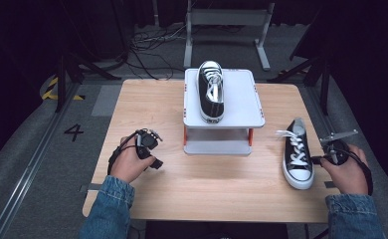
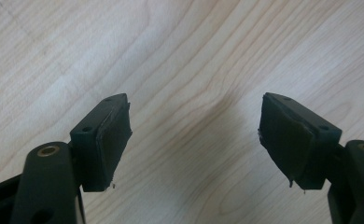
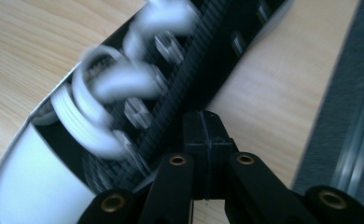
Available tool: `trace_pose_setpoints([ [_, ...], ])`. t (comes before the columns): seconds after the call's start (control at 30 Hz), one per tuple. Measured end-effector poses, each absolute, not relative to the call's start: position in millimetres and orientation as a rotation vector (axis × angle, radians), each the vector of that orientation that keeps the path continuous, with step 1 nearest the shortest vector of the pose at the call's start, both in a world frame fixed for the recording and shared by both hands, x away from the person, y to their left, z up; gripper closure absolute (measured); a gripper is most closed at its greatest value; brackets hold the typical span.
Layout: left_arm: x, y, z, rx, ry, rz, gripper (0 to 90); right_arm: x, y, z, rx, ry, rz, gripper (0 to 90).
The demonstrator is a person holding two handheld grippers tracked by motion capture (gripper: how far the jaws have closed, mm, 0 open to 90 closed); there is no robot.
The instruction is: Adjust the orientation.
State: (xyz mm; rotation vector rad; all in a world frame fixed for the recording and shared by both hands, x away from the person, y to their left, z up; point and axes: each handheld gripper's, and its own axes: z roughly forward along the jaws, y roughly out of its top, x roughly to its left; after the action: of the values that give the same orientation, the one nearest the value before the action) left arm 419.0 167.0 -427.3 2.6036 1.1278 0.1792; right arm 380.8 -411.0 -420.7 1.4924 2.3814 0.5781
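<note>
While the left gripper (image 1: pixel 151 148) is sitting at the lower left of the high view over bare counter (image 1: pixel 207 184), with its jaws standing wide apart and nothing between them in the left gripper view (image 2: pixel 194 140), the work is gathering at the right. At centre top, a raised white stand (image 1: pixel 242 104) is carrying one black sneaker (image 1: pixel 211 92) along its left half, toe pointing away from the person, and the right half of that platform is lying bare. Further right, the loose sneaker (image 1: pixel 297 154) is lying on the counter with its long axis running nearly up and down the frame, heel toward the bottom edge, toe tilting slightly toward the upper left. The right gripper (image 1: pixel 322 159) is hovering just beside its right flank at lower right, so that hand is by far the nearer one. In the right gripper view, the jaws are pressed together with nothing caught between them, and the closed right gripper tip (image 3: pixel 203 135) is resting close against the sneaker's laced side (image 3: pixel 138 93); whether it is actually touching the canvas cannot be told. Judging from this, the jaws would need to be parting before any grasp across the shoe.
</note>
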Motion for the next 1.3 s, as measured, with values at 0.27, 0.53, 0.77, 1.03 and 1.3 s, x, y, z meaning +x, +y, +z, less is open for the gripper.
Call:
trace_pose_setpoints([
  [0.27,422,165,-426,2.617,1.111,0.186,25.6,373,-418,-413,1.503,2.351,0.580,90.0],
  [0.53,421,169,-426,2.600,1.134,0.189,25.1,376,-417,-430,1.612,2.482,0.437,90.0],
  [0.77,419,168,-426,2.605,1.129,0.188,24.8,383,-395,-430,1.558,2.526,0.472,90.0],
  [1.03,419,171,-426,2.596,1.124,0.179,24.4,396,-354,-438,1.387,2.553,0.646,80.2],
  [1.3,412,178,-428,2.587,1.163,0.186,24.2,392,-384,-393,1.315,2.372,0.628,44.0],
])
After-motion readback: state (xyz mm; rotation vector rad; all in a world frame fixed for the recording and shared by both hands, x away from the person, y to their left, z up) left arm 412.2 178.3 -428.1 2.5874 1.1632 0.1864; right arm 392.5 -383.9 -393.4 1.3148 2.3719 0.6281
